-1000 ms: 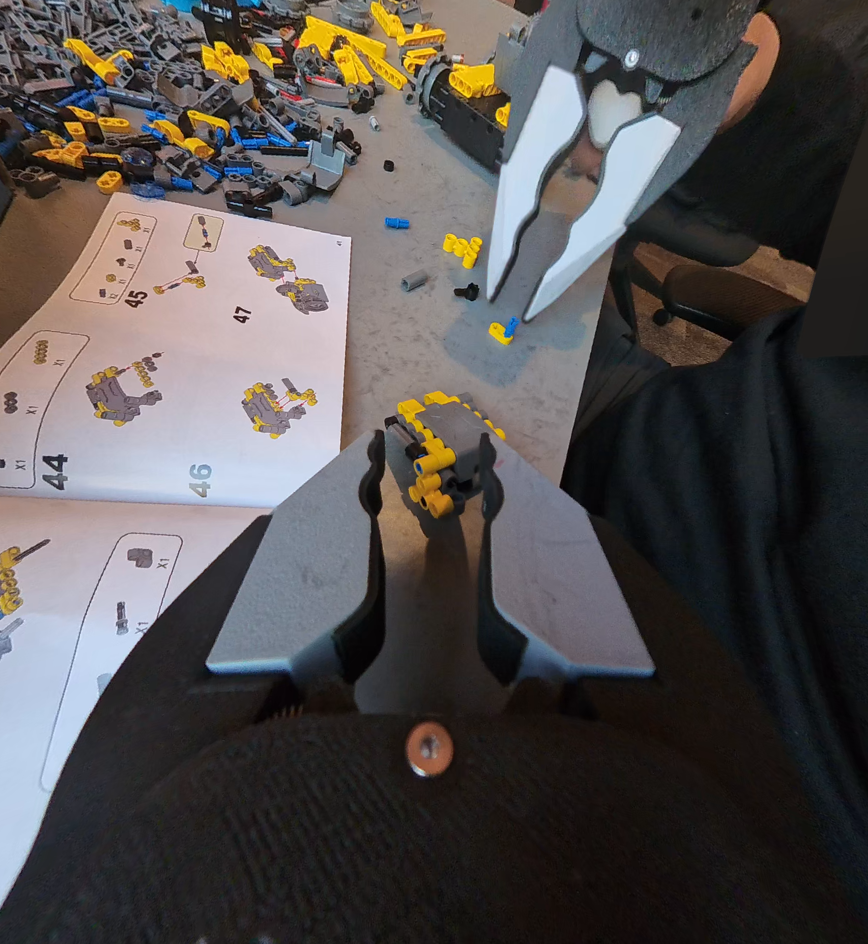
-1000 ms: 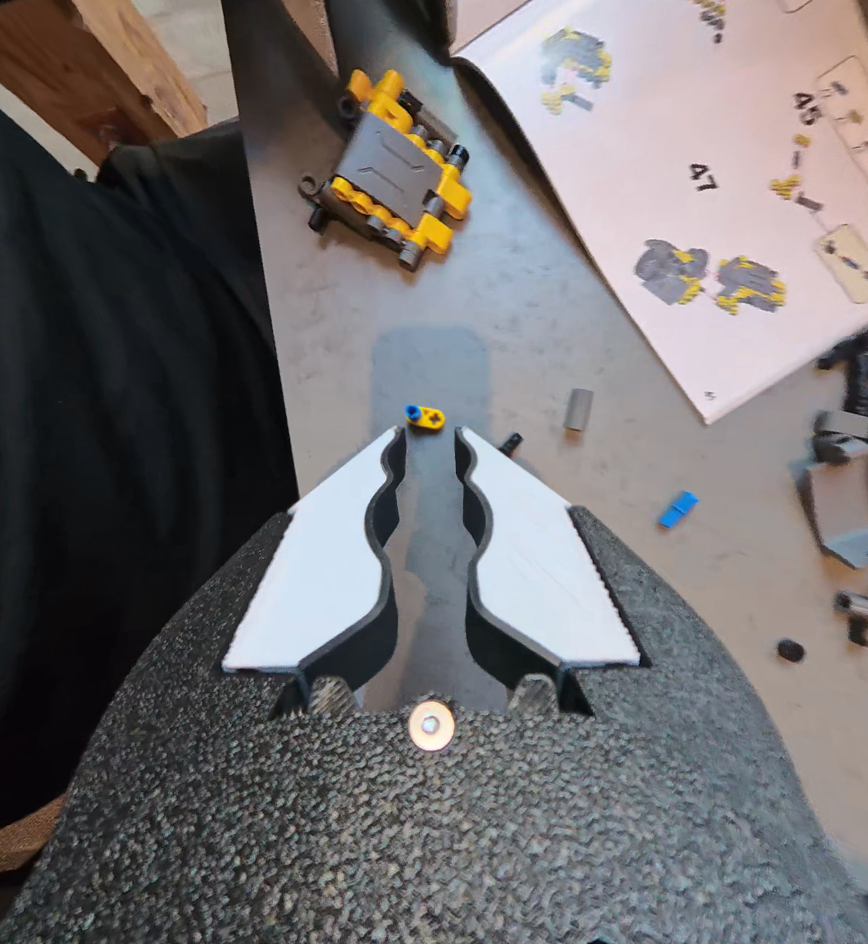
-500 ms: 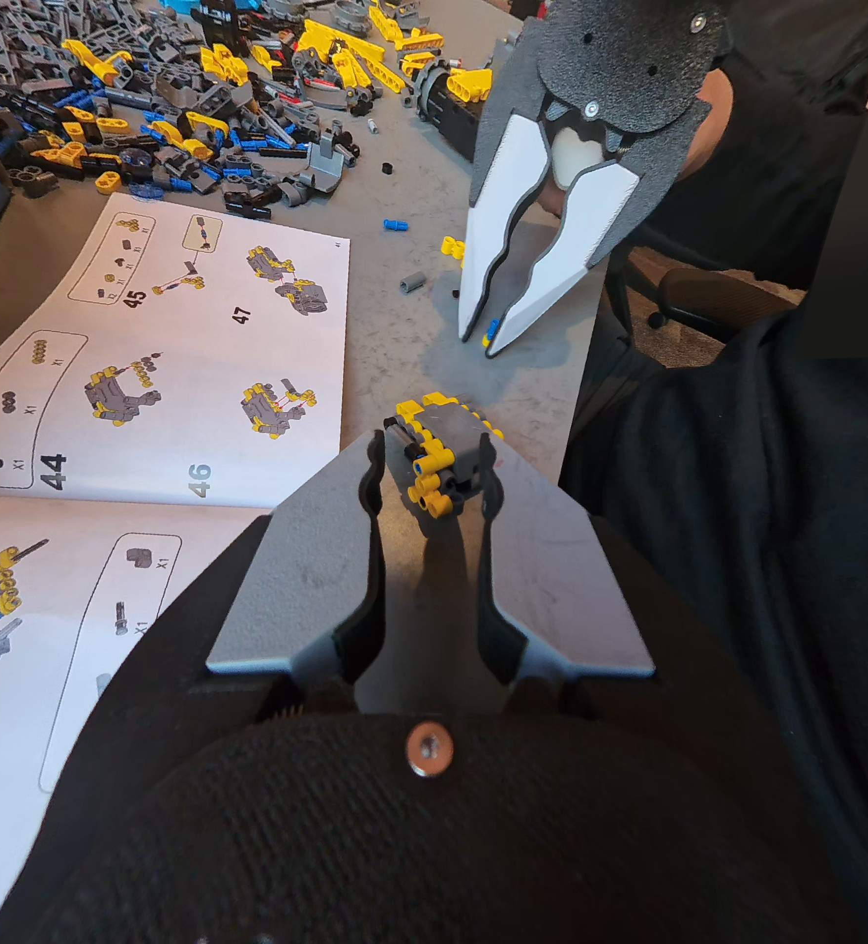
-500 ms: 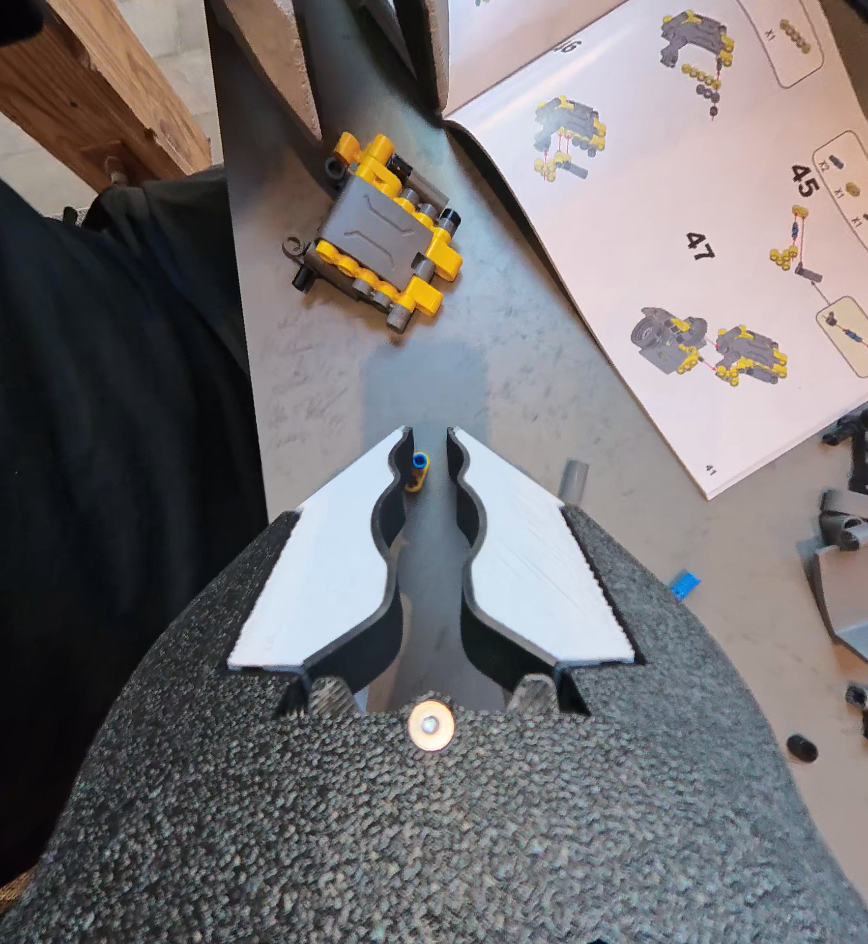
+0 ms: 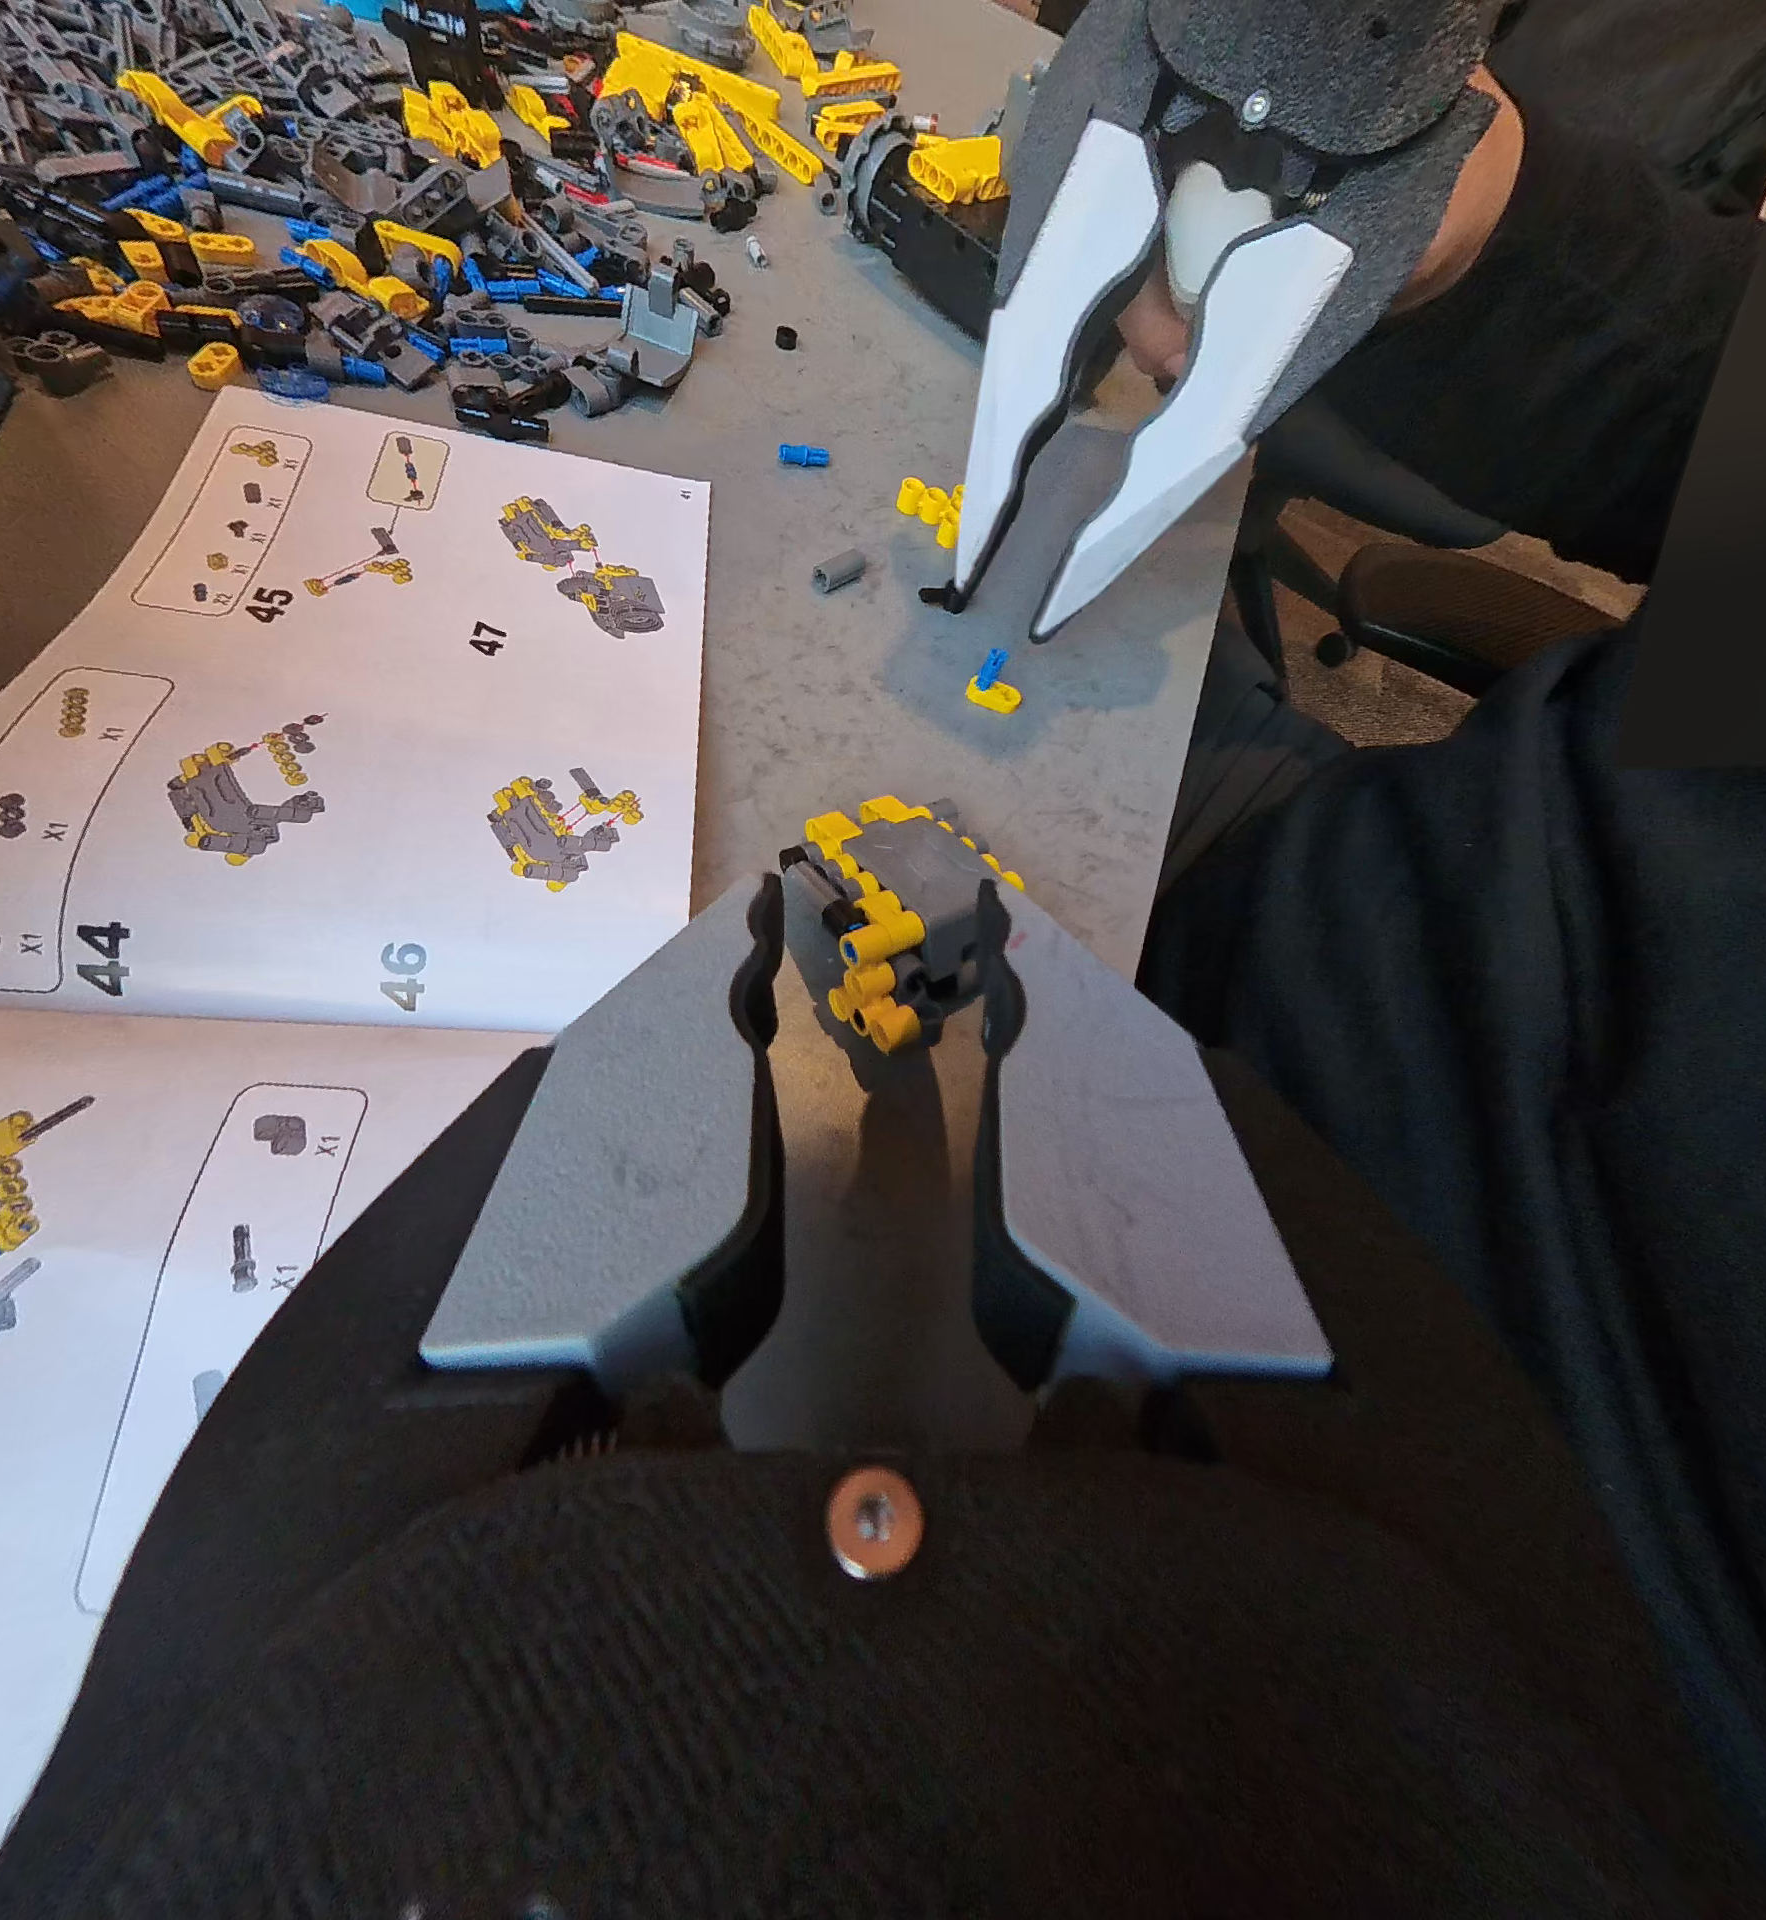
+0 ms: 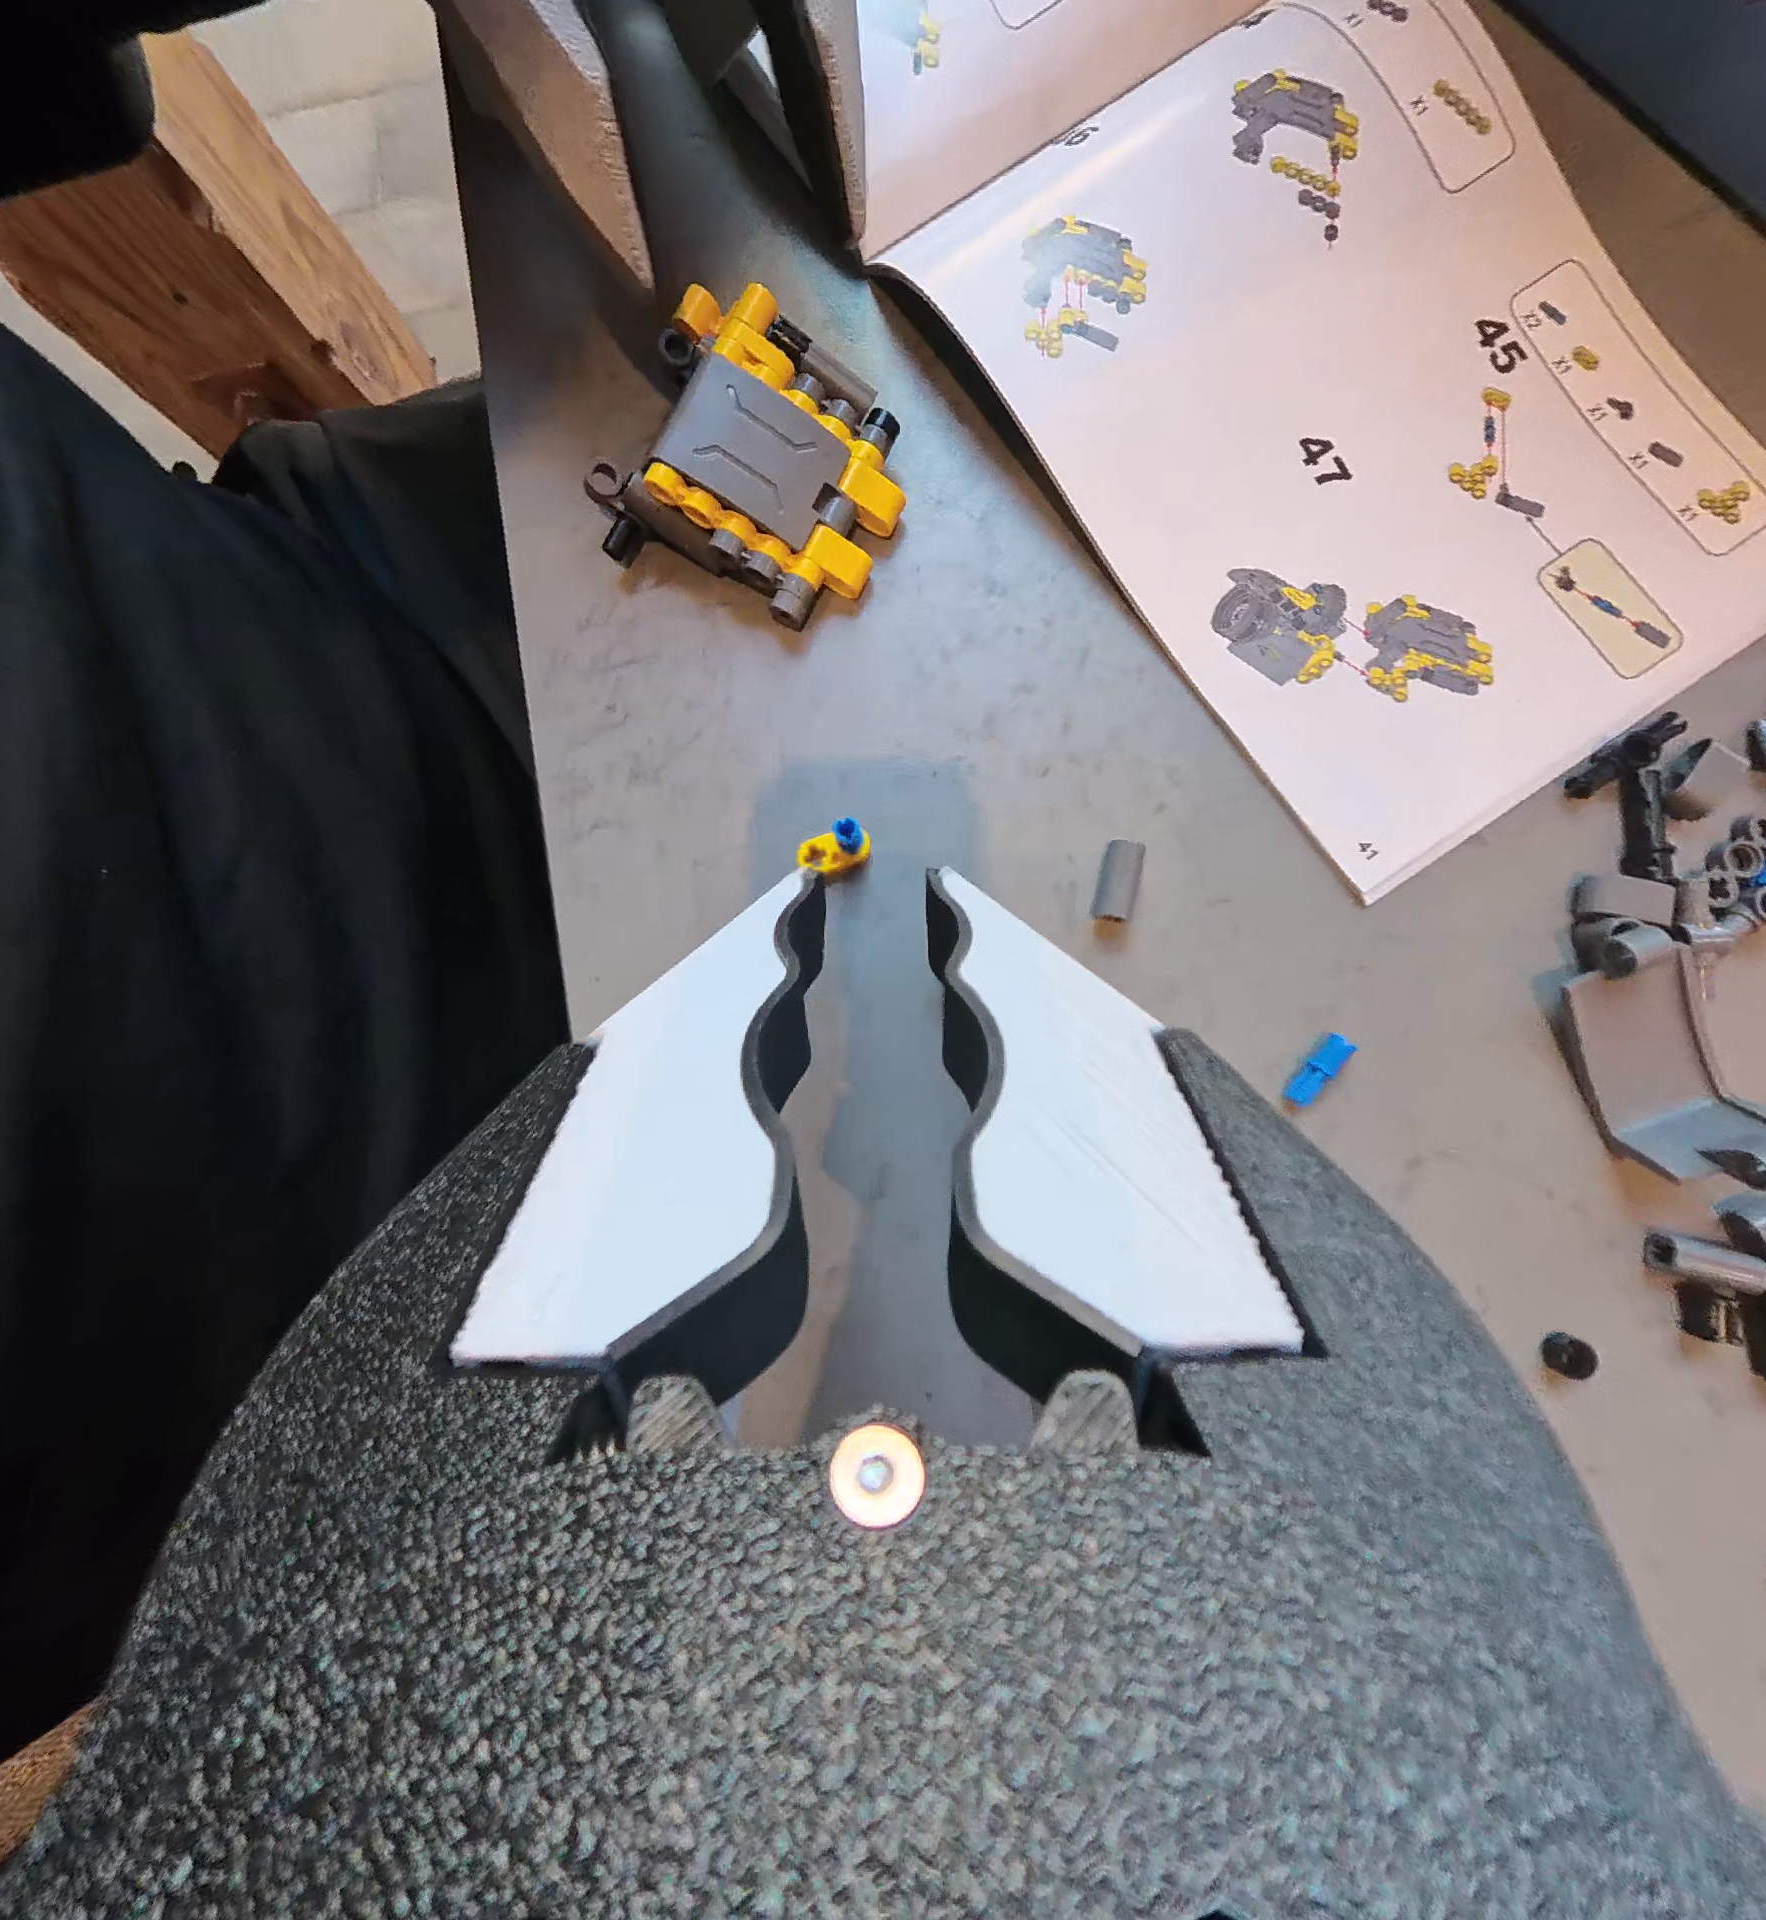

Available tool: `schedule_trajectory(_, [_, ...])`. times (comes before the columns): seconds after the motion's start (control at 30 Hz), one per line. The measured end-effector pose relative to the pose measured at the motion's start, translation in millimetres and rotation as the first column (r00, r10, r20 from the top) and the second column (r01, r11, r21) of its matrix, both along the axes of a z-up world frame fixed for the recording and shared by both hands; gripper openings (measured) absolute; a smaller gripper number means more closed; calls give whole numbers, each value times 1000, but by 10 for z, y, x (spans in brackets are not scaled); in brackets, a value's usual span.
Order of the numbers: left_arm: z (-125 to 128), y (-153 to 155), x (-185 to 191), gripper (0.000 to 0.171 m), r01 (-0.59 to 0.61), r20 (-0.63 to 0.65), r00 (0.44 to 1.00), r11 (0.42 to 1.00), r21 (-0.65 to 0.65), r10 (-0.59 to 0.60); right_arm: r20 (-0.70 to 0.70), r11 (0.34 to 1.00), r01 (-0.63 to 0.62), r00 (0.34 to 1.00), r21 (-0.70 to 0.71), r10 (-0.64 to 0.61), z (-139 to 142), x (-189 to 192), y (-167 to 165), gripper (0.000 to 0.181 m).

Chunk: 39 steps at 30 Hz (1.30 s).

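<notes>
While I watch both wrist feeds, the grey table [image 5: 827, 727] fills most of what I can see, with an open instruction booklet [image 5: 339, 727] spread across its near side and a heap of loose building parts [image 5: 339, 239] in grey, yellow, blue and black beyond it. Nearer the table's edge lies a built-up yellow and grey assembly [image 5: 910, 883], flat panel upward. My left gripper [image 5: 877, 904] has its fingers spread wide, and in its own view the assembly sits framed between the tips. I cannot be sure from there whether either tip touches it, but the right wrist view shows it resting on the table with the grey fingers apart from it, so I read it as not pinched. My right gripper [image 6: 871, 878] hangs low over the table, tips down, fingers also spread and holding nothing. Just beyond its left fingertip sits a small yellow connector with a blue pin [image 6: 834, 844] standing in it, near the tip but outside the gap. A short grey sleeve [image 6: 1118, 878] lies just beside the other fingertip, and a loose blue pin [image 6: 1318, 1068] farther off.
</notes>
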<state>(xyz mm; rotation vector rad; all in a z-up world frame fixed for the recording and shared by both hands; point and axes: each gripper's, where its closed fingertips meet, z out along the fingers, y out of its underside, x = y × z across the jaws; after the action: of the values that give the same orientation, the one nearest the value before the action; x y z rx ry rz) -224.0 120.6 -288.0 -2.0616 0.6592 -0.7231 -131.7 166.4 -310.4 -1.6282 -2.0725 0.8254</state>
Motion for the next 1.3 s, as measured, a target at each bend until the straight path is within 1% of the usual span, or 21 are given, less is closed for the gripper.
schedule_trajectory(0.17, [-15,2,2,34,-2,-16,1000,1000,2,2,11,998,-51,999,23,50,-66,-34,-92,18])
schedule_trajectory(0.27, [-17,2,2,34,-3,-17,1000,1000,2,3,11,998,-58,998,30,58,-94,-84,-104,17])
schedule_trajectory(0.4, [-27,8,-3,34,-10,-28,1000,1000,3,10,2,999,-49,999,14,49,-111,-127,-92,4])
schedule_trajectory(0.43, [-26,15,-9,34,-18,-37,999,1000,11,18,-4,999,-45,999,17,45,-106,-128,-82,4])
schedule_trajectory(0.5, [-6,22,4,34,-31,-51,998,999,37,33,-31,999,-28,999,15,29,-66,-142,-69,4])
schedule_trajectory(0.57, [34,22,83,34,-33,-61,998,999,42,36,-89,999,2,996,-40,-6,32,-187,-87,4])
schedule_trajectory(0.63, [82,29,213,34,-24,-88,996,999,47,28,-176,992,55,982,-116,-75,180,-254,-76,4])
schedule_trajectory(0.67, [103,52,278,36,-28,-110,993,998,64,35,-222,981,72,969,-178,-112,270,-281,-88,4])
schedule_trajectory(0.73, [142,125,419,42,-47,-151,986,991,126,66,-306,938,81,933,-337,-190,459,-319,-144,3])
schedule_trajectory(0.8, [176,170,557,45,-51,-207,974,978,201,93,-327,879,112,901,-464,-287,535,-331,-140,3])
schedule_trajectory(0.83, [196,188,605,42,-50,-243,964,968,246,112,-322,844,125,887,-521,-330,547,-330,-141,3])
schedule_trajectory(0.9, [260,241,629,31,-67,-312,932,932,355,186,-302,777,137,869,-615,-392,556,-323,-165,3])
schedule_trajectory(0.97, [323,277,616,17,-73,-358,899,890,449,254,-285,743,161,854,-650,-434,529,-309,-165,3])
schedule_trajectory(1.03, [320,279,667,9,-46,-386,886,877,478,256,-280,715,177,837,-676,-471,537,-286,-136,3])
schedule_trajectory(1.13, [257,293,754,16,-36,-388,891,891,453,233,-262,663,176,822,-727,-506,547,-282,-130,3])
schedule_trajectory(1.2, [238,316,779,16,-41,-383,894,895,445,231,-250,635,167,822,-754,-512,540,-292,-159,3])
schedule_trajectory(1.23, [227,331,769,14,-47,-387,890,894,445,240,-245,627,170,819,-761,-519,529,-295,-160,3])
schedule_trajectory(1.27, [226,350,745,7,-56,-392,883,889,455,257,-239,619,174,817,-766,-525,519,-296,-155,3])
schedule_trajectory(1.3, [225,357,741,7,-52,-395,881,884,464,259,-235,609,175,813,-774,-533,514,-296,-148,3])
